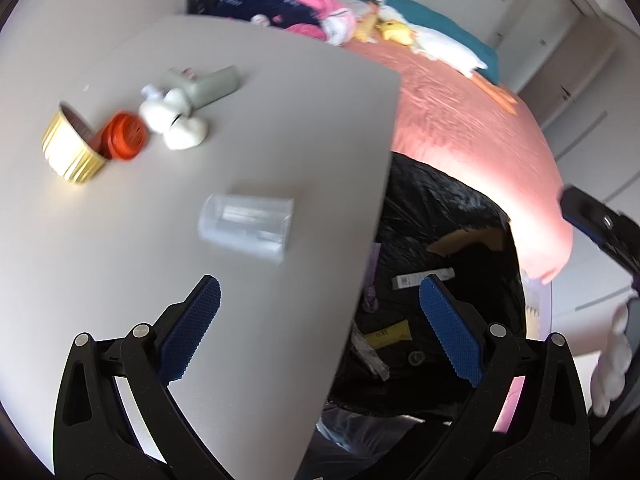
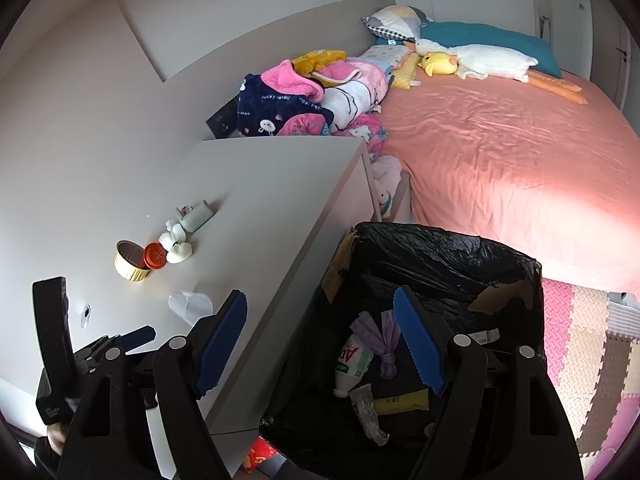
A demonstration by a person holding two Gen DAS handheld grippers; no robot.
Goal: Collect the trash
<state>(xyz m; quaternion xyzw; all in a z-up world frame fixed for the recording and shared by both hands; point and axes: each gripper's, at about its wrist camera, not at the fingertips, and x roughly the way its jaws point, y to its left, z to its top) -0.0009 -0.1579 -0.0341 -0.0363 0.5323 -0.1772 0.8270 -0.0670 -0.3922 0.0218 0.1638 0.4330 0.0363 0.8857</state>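
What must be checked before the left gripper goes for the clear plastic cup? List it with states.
1. Left gripper open with nothing between its fingers: ok.
2. Clear plastic cup on its side on the table, apart from other trash: ok.
3. Path to the cup free: ok.
4. Black-lined bin open beside the table: ok.
5. Right gripper empty, over the bin: ok.
6. Cup empty: cannot tell.

Your right gripper (image 2: pixel 320 344) hangs with jaws wide apart and empty above the black-lined trash bin (image 2: pixel 440 256). A clear cup (image 2: pixel 190 306) lies on the worktop (image 2: pixel 272 200) to its left, near a gold cup (image 2: pixel 129 265) and red cap (image 2: pixel 155 256).
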